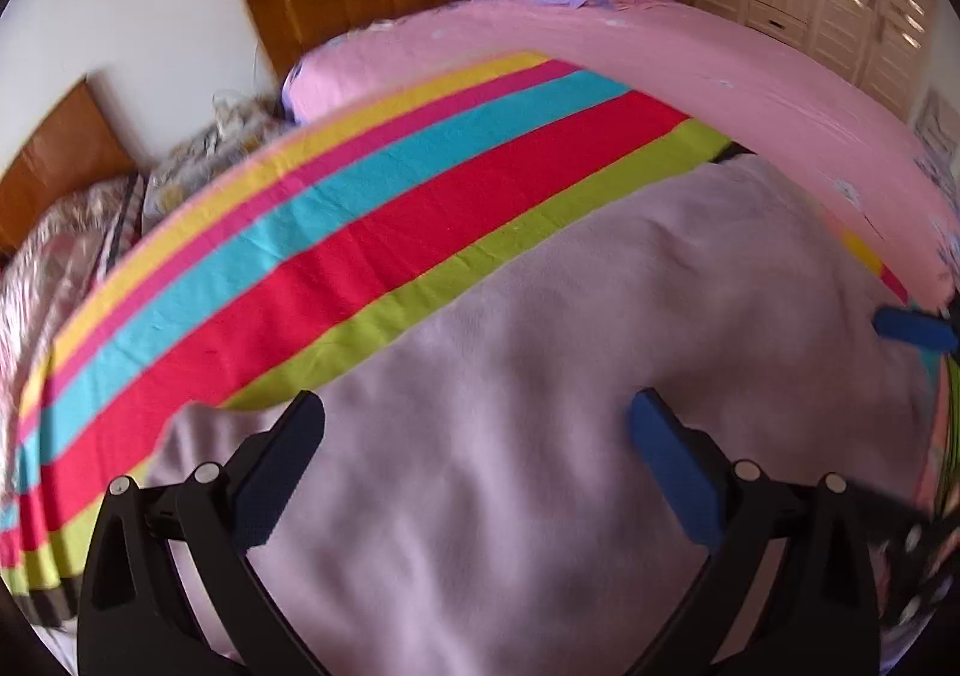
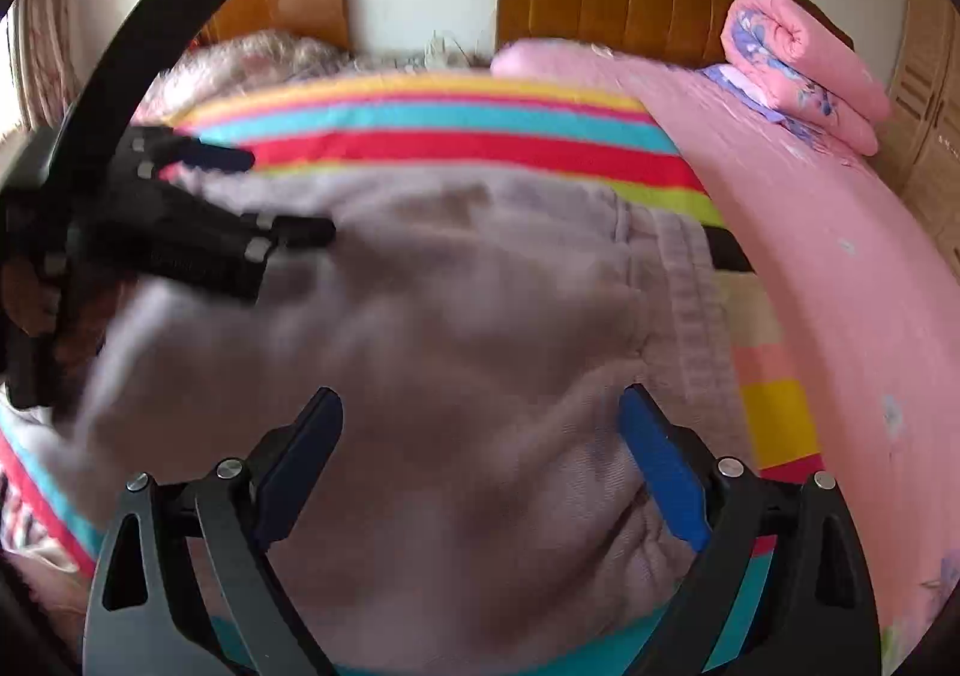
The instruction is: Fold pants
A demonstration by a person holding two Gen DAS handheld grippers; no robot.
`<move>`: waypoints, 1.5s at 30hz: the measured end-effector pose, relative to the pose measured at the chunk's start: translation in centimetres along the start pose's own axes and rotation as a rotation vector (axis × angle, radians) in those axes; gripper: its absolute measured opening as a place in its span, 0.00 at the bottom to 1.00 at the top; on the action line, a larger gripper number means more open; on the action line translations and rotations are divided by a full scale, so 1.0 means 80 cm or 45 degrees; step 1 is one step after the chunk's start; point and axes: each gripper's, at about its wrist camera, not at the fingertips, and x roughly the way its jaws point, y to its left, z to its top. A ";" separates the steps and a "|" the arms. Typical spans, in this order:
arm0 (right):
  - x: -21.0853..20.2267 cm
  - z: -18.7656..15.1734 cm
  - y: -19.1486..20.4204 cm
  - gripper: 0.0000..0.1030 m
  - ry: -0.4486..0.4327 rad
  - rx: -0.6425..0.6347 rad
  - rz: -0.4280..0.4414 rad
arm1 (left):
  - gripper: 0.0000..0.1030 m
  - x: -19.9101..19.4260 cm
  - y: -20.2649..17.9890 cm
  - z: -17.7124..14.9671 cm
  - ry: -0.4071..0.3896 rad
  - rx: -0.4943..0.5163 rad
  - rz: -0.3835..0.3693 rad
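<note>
Both tools (image 1: 477,466) (image 2: 480,466) gape above lilac pants (image 2: 450,316).

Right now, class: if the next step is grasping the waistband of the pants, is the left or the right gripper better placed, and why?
Probably right. The right gripper hangs open over the pants with the ribbed waistband just ahead. The left gripper, also open, faces plain fabric; no waistband shows there.

Open striped sheet (image 1: 372,232) beyond the pants (image 1: 540,436); the pink mattress (image 1: 690,75) walls off the right side.
</note>
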 end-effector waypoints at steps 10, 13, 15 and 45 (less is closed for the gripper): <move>-0.069 -0.055 -0.074 0.88 -0.222 0.295 0.179 | 0.99 0.040 0.000 -0.004 -0.001 -0.052 -0.041; -0.080 -0.087 -0.123 0.88 -0.210 0.592 0.230 | 0.99 0.034 -0.003 -0.007 -0.013 -0.050 -0.020; -0.078 -0.108 -0.137 0.87 -0.152 0.715 0.302 | 0.99 0.030 -0.006 -0.009 -0.022 -0.043 -0.002; -0.018 -0.052 -0.135 0.59 0.079 0.883 0.404 | 0.99 0.027 -0.004 -0.011 -0.035 -0.055 0.023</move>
